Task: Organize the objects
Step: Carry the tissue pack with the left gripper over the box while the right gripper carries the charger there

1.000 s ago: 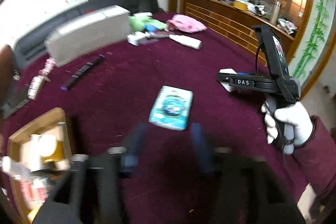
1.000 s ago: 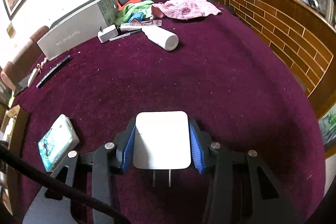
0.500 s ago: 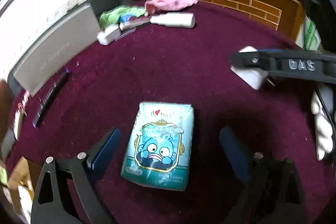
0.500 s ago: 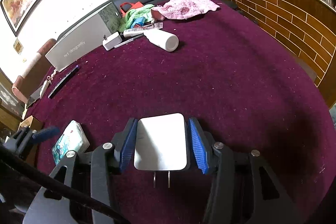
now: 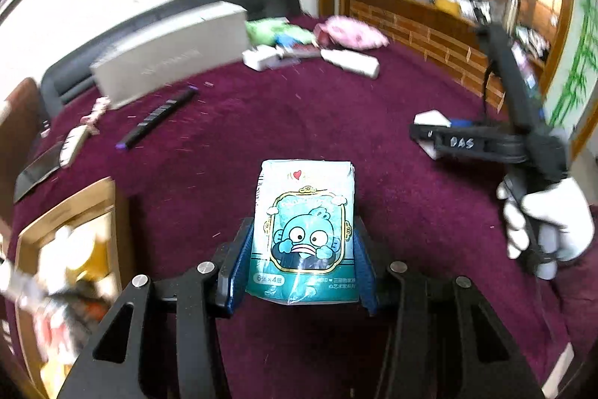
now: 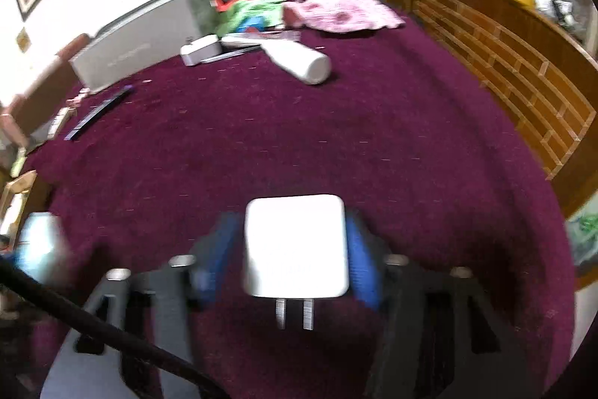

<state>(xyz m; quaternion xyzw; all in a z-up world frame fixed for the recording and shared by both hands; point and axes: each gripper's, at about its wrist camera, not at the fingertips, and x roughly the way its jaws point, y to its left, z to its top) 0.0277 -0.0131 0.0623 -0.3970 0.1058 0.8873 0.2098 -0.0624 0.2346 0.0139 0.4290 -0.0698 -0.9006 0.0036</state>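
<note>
Left gripper [image 5: 301,268]: jaws, wide apart half a second ago, have just been closing and now clamp the blue tissue pack [image 5: 303,230], which lay loose on the maroon tablecloth [image 5: 299,122] before. Right gripper [image 6: 295,258] unchanged, pinched on the white charger [image 6: 296,245], prongs toward the camera. Wooden box [image 5: 71,234] at left is blurred, contents unreadable. Far clutter is smeared.
</note>
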